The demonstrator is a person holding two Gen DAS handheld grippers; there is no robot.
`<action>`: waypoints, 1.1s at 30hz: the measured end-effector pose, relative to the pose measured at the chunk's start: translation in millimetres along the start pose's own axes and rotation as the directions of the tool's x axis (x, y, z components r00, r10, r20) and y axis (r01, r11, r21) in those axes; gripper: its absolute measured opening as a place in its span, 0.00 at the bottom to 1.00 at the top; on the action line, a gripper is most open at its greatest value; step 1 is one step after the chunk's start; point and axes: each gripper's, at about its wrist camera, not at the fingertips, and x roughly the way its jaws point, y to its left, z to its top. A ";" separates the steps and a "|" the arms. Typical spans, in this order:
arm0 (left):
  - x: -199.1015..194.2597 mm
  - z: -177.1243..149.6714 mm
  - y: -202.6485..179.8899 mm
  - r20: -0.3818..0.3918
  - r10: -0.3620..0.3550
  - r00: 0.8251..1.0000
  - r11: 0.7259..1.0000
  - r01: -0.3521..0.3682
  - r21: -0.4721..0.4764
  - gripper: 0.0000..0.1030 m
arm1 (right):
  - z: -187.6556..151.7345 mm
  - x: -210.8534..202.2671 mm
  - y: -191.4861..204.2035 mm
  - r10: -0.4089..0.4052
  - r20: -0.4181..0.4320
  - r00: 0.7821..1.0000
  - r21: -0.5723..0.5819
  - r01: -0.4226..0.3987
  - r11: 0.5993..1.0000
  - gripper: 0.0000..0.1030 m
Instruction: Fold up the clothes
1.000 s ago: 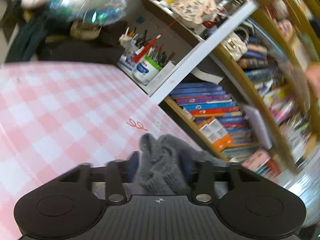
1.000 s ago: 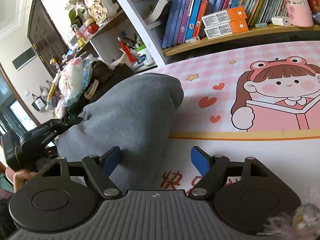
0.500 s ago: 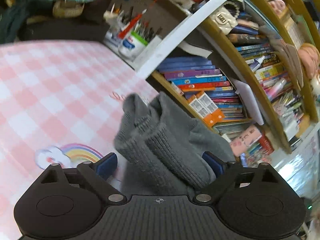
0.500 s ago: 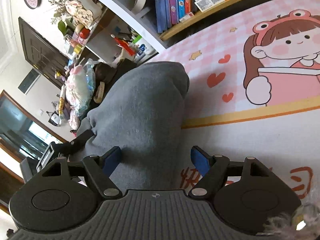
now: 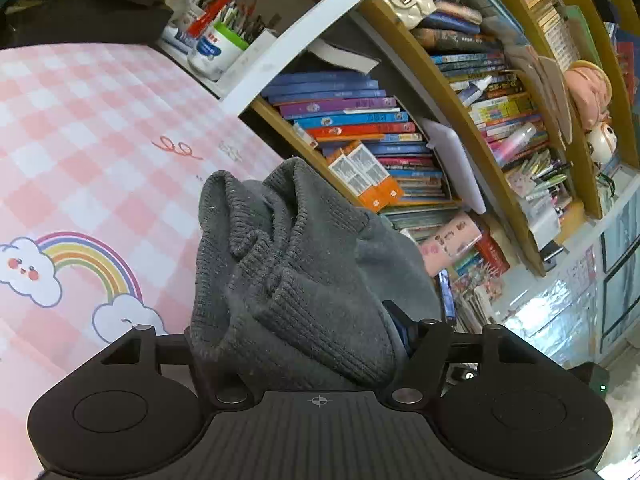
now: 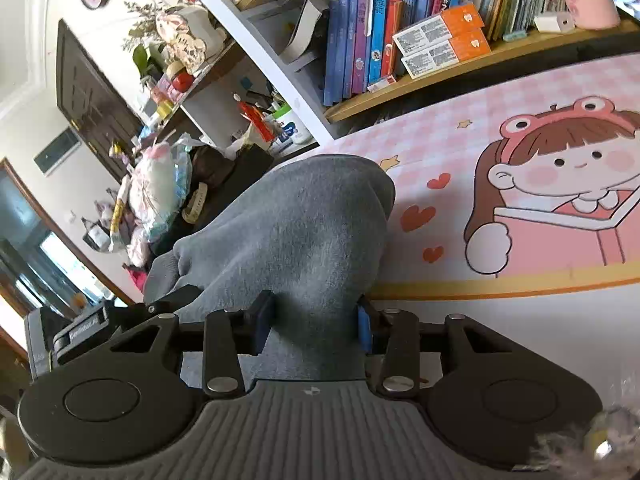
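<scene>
Left gripper: the left gripper (image 5: 308, 340) has just been closing, and a thick bunch of the grey knit garment (image 5: 288, 280) fills the gap between its fingers; only the right blue pad (image 5: 402, 330) peeks out, lower centre of the left wrist view, so it looks clamped on the ribbed cuff (the other pad is buried in wool).

Right gripper: the right gripper (image 6: 314, 320) has just been closing too; both blue pads (image 6: 264, 318) press into the smooth grey cloth, low in the middle of the right wrist view.

Garment: the grey knit garment (image 6: 296, 224) rises in a hump from the jaws toward the frame's centre, resting on the tablecloth (image 6: 500, 320).

Tablecloth: pink check, with a rainbow and clouds (image 5: 76, 264) at the left of the left wrist view, and a cartoon girl reading (image 6: 560, 188) at the right of the right wrist view.

Backdrop: bookshelves (image 5: 400, 140) crammed with books curve across the upper right; a cup of pens (image 5: 218, 46) sits at upper centre-left.

Other gripper: the left gripper's black body (image 6: 80, 328) shows at the lower left of the right wrist view, against the cloth.
</scene>
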 end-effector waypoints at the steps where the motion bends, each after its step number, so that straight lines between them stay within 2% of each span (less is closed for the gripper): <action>1: 1.3 0.6 0.1 -0.004 0.007 1.000 1.000 -0.007 0.002 0.68 | -0.3 1.1 -1.7 -0.002 -0.008 1.000 0.004 0.002 1.000 0.40; 6: 5.4 1.3 0.9 -0.017 0.017 1.000 1.000 -0.017 0.011 0.76 | -1.0 8.6 -10.0 0.007 -0.037 0.999 0.063 -0.004 0.998 0.57; 11: 8.9 0.0 1.5 -0.017 0.023 1.000 1.000 -0.023 0.010 0.78 | -4.6 17.6 -21.2 0.049 -0.073 0.996 0.174 -0.035 0.984 0.59; 13: 8.8 -0.1 0.8 -0.016 0.022 1.000 1.000 -0.022 0.009 0.76 | -5.3 18.6 -22.2 0.062 -0.075 0.995 0.185 -0.048 0.982 0.56; 17: 6.0 -2.2 -4.4 0.003 0.014 1.000 0.999 -0.014 0.034 0.66 | -5.2 15.5 -14.2 0.064 -0.065 0.996 0.137 -0.055 0.989 0.44; 19: 3.6 -2.8 -7.5 0.014 0.006 1.000 0.999 -0.007 0.041 0.64 | -4.6 11.4 -8.5 0.060 -0.053 0.997 0.100 -0.055 0.994 0.40; 26: 1.8 2.7 -20.3 0.032 -0.026 0.999 0.998 0.024 0.054 0.63 | 1.6 -4.2 0.3 0.076 0.002 0.997 0.041 -0.076 0.996 0.38; 33: 15.9 13.3 -33.7 0.013 -0.042 0.999 0.996 0.041 0.077 0.63 | 13.9 -12.2 -4.0 0.064 0.031 0.998 0.030 -0.064 0.997 0.38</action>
